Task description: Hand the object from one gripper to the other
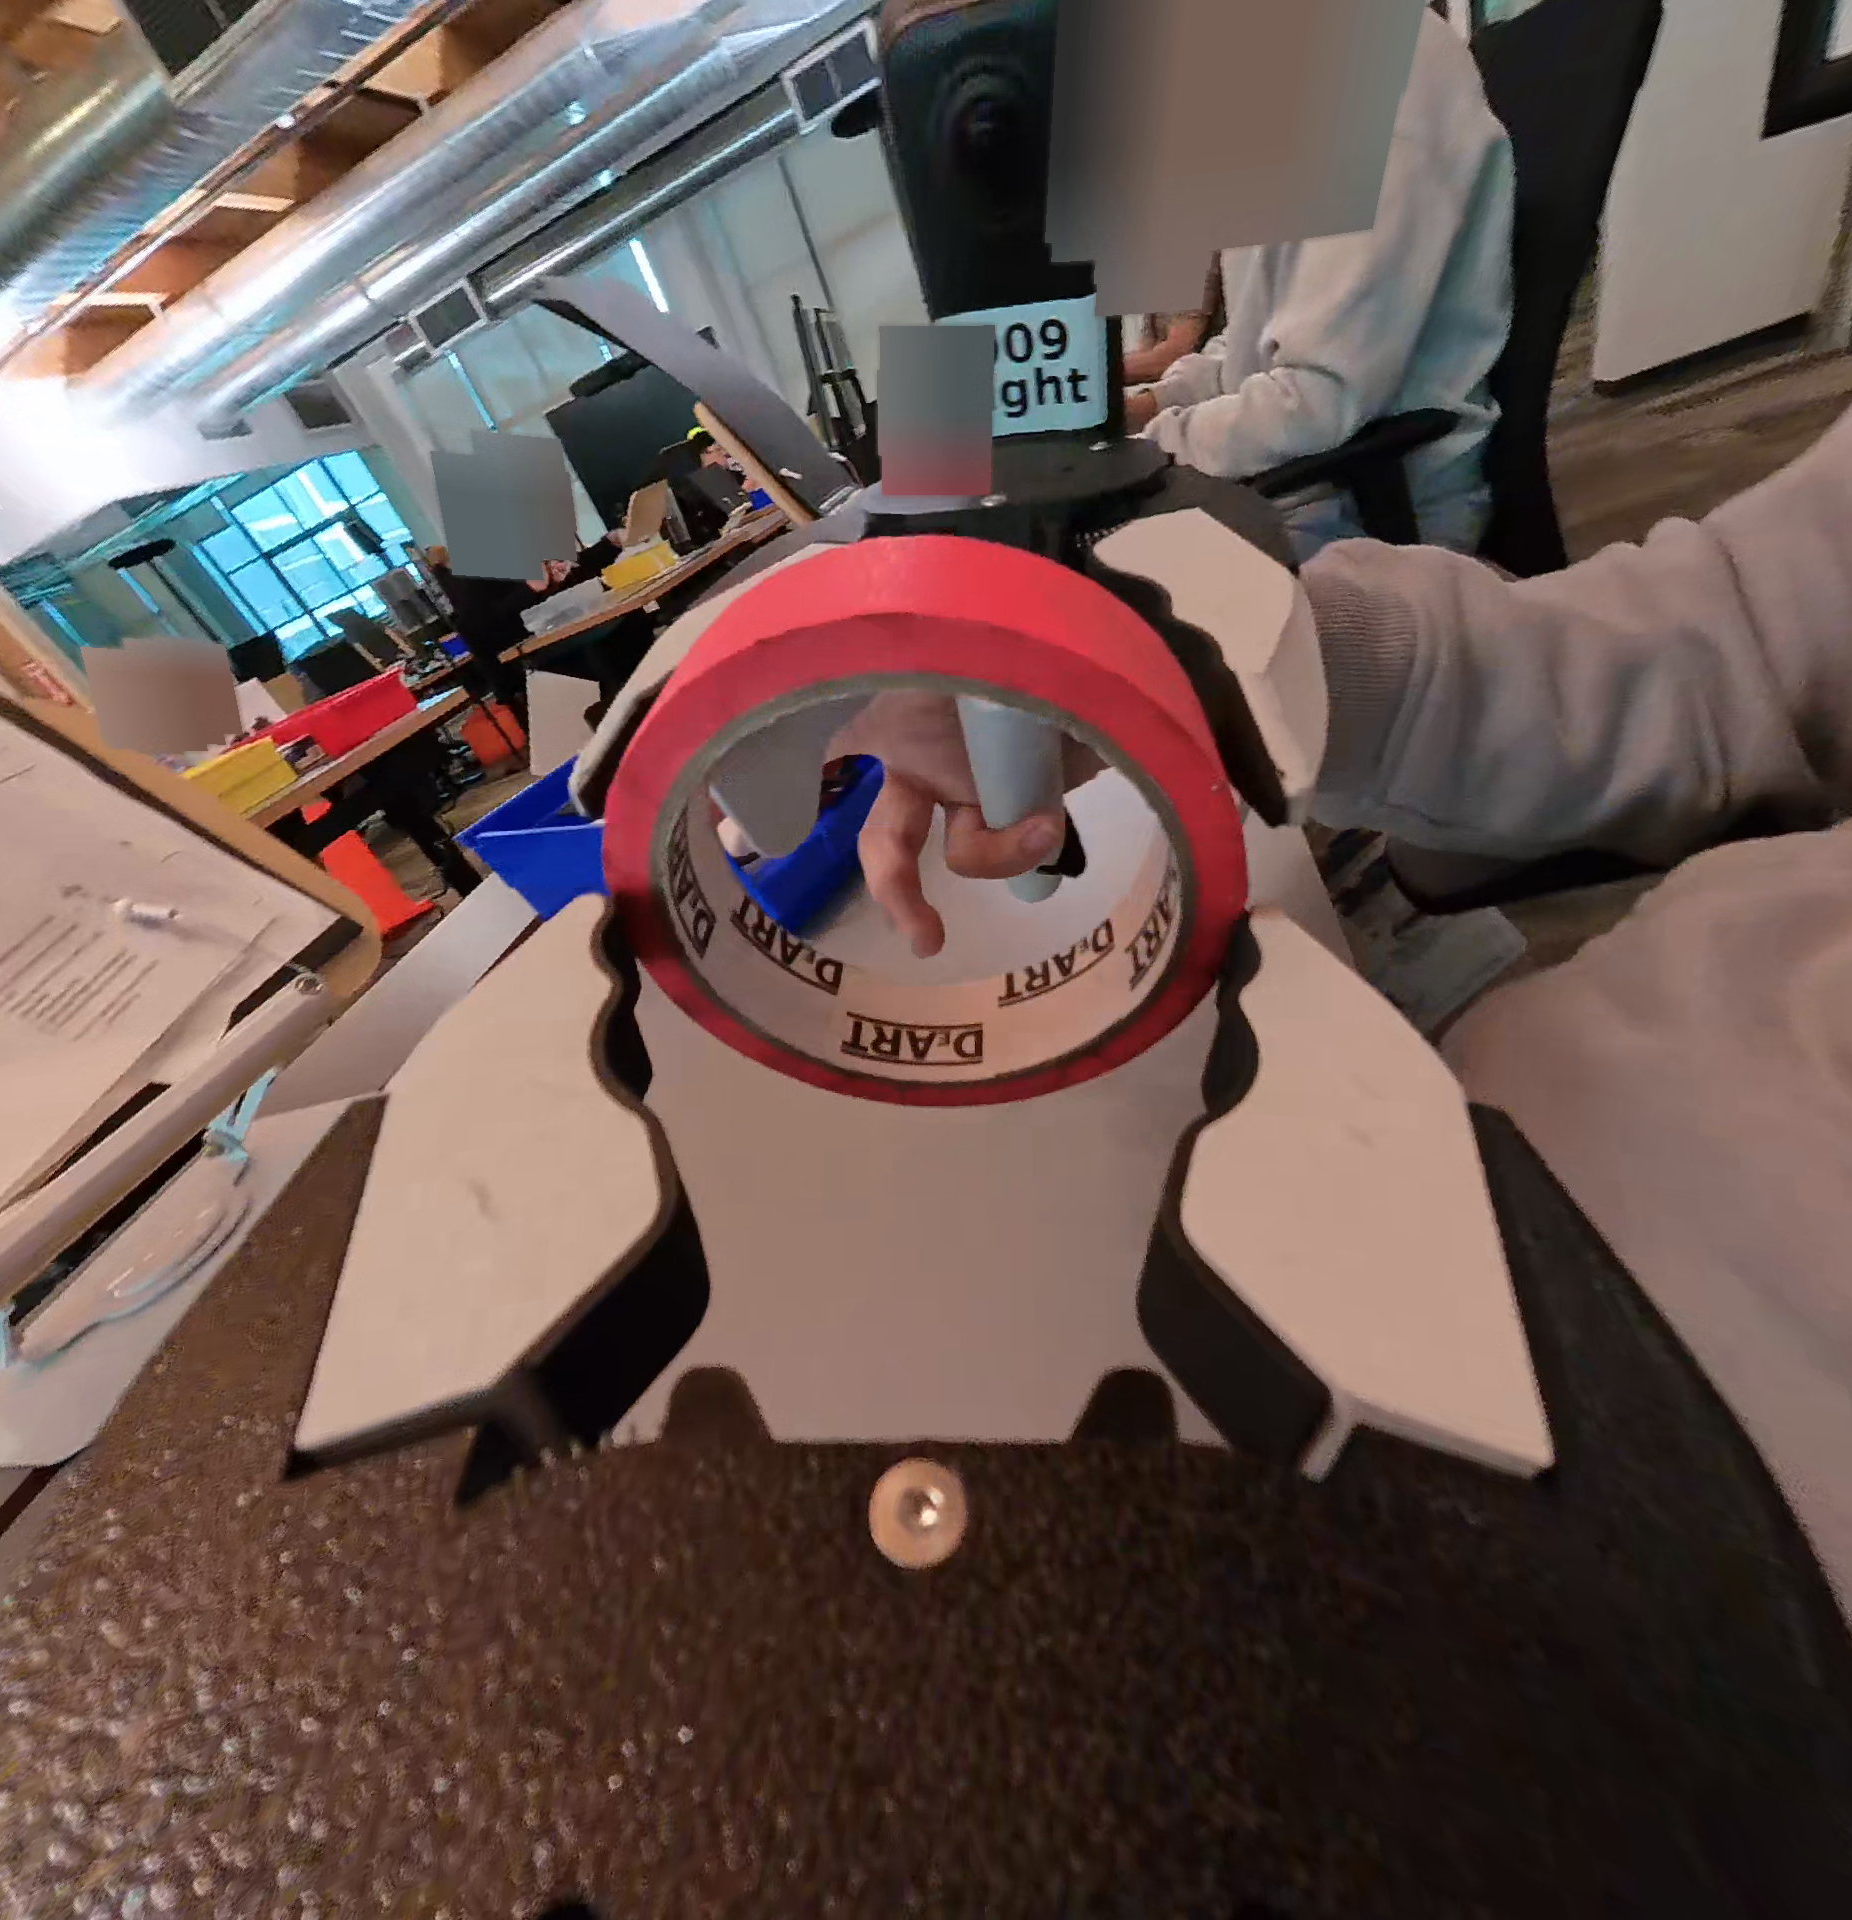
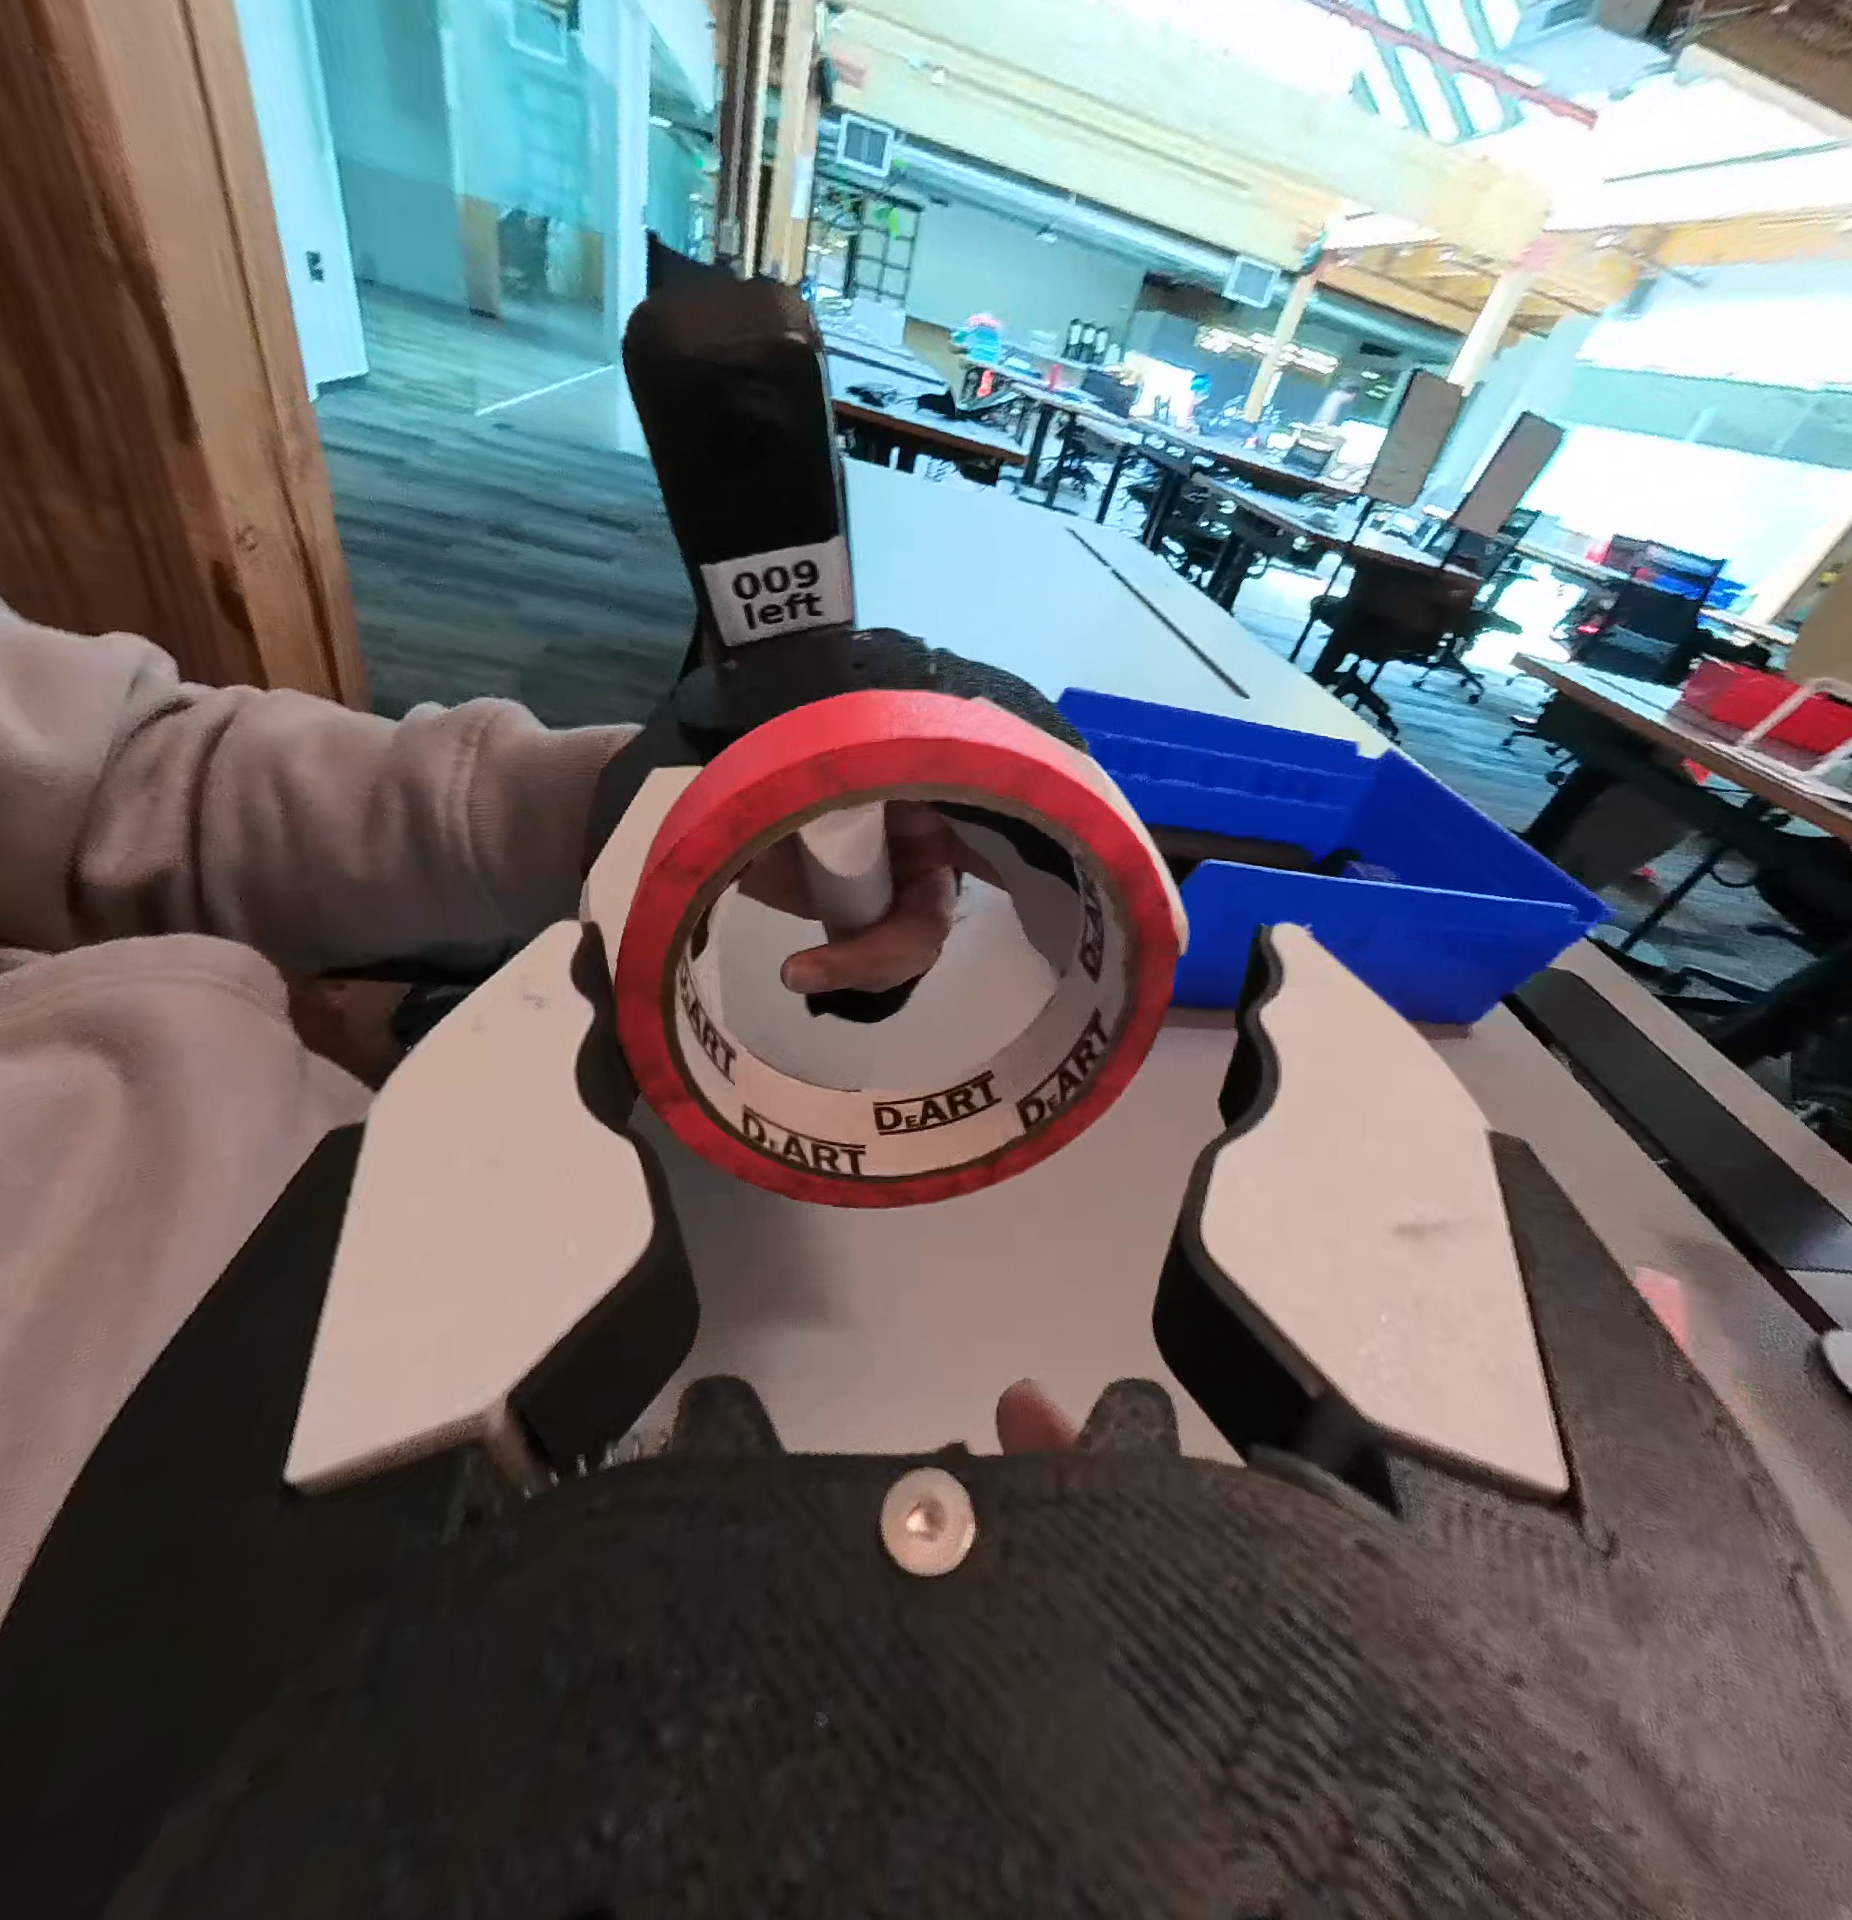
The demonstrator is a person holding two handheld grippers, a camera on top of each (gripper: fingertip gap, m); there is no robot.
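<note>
A red roll of tape [image 1: 922, 603] stands on edge between the two grippers, which face each other. My left gripper [image 1: 922, 925] is shut on the roll, with both fingertips pressed against its sides. In the right wrist view my right gripper [image 2: 922, 956] is open around the same roll [image 2: 901, 748]: its left finger is at the roll and its right finger [image 2: 1317, 1039] stands a little clear. The right gripper's fingers [image 1: 1202, 592] flank the roll from the far side in the left wrist view. A hand shows through the roll's hole.
A blue bin [image 2: 1421, 831] sits on the white table [image 2: 1005, 582] just beyond the roll, and it also shows in the left wrist view [image 1: 527, 842]. A wooden post [image 2: 122, 312] stands at the left. A seated person [image 1: 1348, 343] and a board with papers [image 1: 91, 935] are nearby. My left and right fingertips are right by each other.
</note>
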